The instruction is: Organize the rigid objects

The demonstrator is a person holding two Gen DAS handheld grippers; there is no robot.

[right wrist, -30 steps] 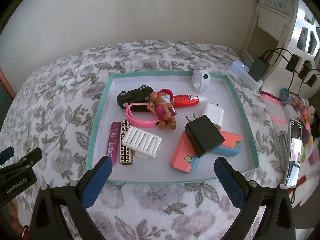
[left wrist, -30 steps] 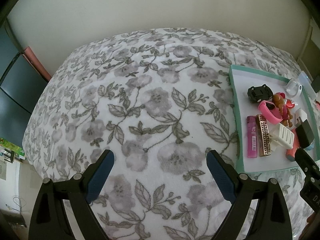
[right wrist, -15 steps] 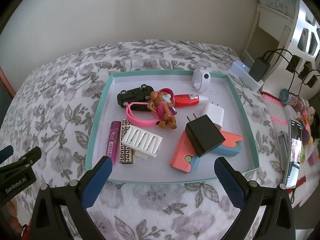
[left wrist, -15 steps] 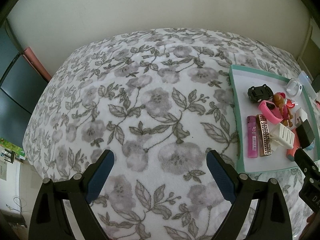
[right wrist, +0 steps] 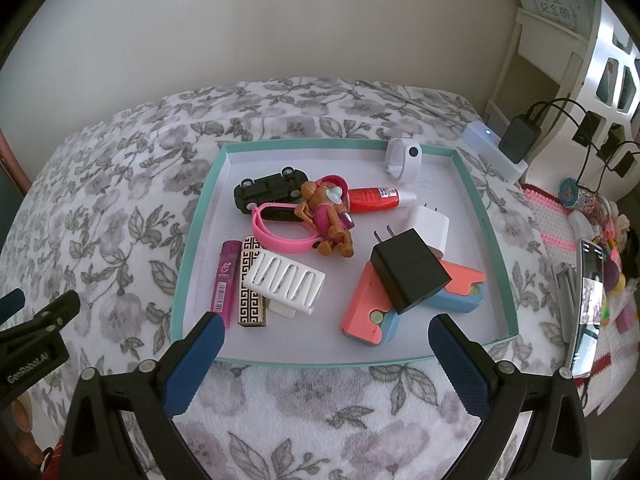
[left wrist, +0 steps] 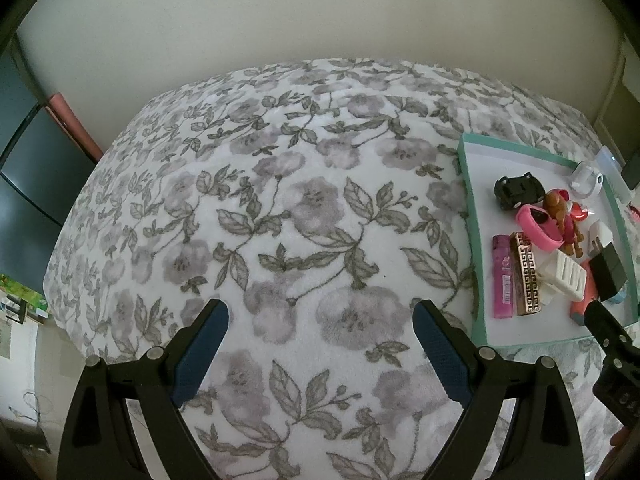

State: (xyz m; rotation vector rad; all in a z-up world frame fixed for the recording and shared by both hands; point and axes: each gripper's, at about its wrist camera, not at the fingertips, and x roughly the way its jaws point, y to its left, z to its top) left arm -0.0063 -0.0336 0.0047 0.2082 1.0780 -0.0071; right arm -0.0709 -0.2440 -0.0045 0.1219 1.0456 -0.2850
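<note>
Hovering with fingers apart, the left gripper (left wrist: 320, 332) sees bare floral blanket (left wrist: 280, 220); one shallow teal-rimmed tray (left wrist: 466, 208) is cut off at right. The right gripper (right wrist: 326, 338), also spread, faces that tray's (right wrist: 486, 224) two plug adapters, black (right wrist: 408, 270) and white (right wrist: 428, 224), two overlapping coral-and-blue blocks (right wrist: 370, 312) and one black toy car (right wrist: 268, 191).

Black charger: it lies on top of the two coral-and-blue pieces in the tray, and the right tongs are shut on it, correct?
Not quite. The black charger does lie on those pieces, but the right tongs are open and empty, short of the tray, per the right wrist view.
</note>
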